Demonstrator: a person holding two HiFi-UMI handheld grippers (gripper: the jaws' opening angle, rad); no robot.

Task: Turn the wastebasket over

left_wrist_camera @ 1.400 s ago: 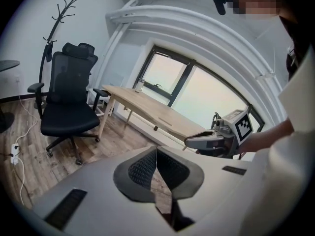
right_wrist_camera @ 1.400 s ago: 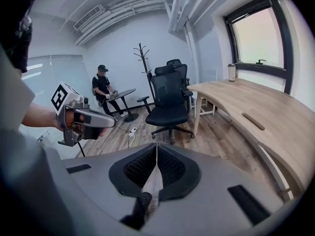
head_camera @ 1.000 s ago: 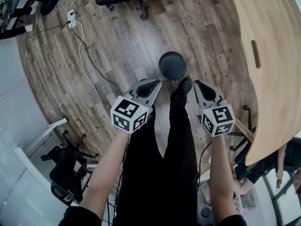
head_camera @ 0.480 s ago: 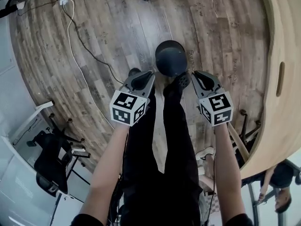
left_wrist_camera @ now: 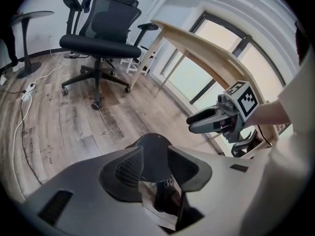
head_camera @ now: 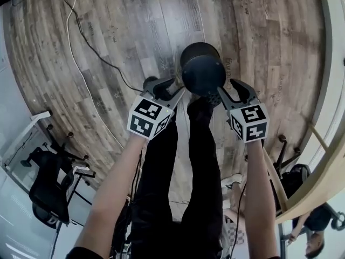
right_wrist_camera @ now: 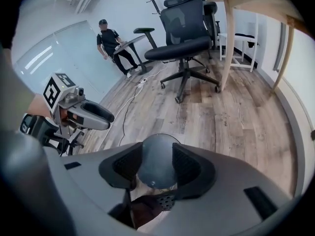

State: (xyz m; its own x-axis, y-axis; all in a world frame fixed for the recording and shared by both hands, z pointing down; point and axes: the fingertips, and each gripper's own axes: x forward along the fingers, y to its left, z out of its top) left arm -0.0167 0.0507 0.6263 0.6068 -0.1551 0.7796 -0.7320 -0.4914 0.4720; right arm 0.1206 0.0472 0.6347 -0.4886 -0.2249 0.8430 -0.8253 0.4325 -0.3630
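The wastebasket (head_camera: 203, 73) is dark grey and round and stands on the wooden floor just ahead of my feet, its closed end facing up. My left gripper (head_camera: 163, 85) hangs at its left side and my right gripper (head_camera: 236, 88) at its right, both pointing steeply down. The jaws of both have just been opening and now stand open with nothing between their pads. In the left gripper view the wastebasket (left_wrist_camera: 149, 154) shows beyond the gap of the left gripper (left_wrist_camera: 155, 152). In the right gripper view the wastebasket (right_wrist_camera: 156, 165) sits beyond the right gripper (right_wrist_camera: 157, 155).
My legs in black trousers and a perforated shoe (head_camera: 212, 97) stand right behind the wastebasket. A black office chair (left_wrist_camera: 101, 43) and a curved wooden desk (left_wrist_camera: 211, 58) lie farther off. A white cable (head_camera: 70, 31) runs over the floor. A person (right_wrist_camera: 112, 43) stands at the back.
Both grippers have sunk towards the wastebasket, which now looks larger and sits between them. Their jaws, shut before, now stand apart.
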